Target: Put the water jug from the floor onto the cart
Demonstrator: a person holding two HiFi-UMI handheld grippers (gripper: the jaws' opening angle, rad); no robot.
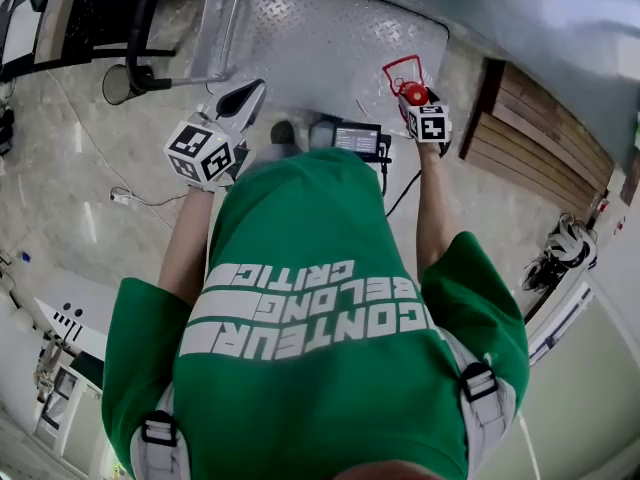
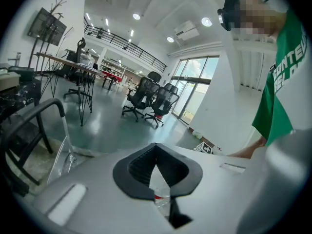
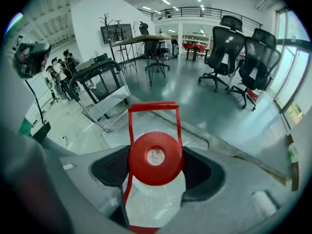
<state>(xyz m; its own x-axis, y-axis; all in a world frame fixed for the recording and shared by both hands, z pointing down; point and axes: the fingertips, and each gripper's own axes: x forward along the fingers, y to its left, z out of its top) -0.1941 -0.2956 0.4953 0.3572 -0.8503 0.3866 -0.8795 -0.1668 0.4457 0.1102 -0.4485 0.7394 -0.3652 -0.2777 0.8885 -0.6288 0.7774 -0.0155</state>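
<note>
Water jug [image 3: 161,172], long axis upright and seen end-on, is clamped at its red cap by the right tongs [image 1: 416,98], the cart [image 1: 330,28] deck lying at 12 o'clock; the left tongs [image 2: 156,149], at 11 o'clock, are closed tip to tip.

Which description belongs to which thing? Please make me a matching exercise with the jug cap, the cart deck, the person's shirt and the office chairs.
Things:
1. jug cap
2. cart deck
3. shirt
4. office chairs

Descriptions:
A. black, in the background
B. green with white letters
C. red, between the tongs of the right gripper
D. silver-grey patterned metal

Pairs: 1-C, 2-D, 3-B, 4-A.
</note>
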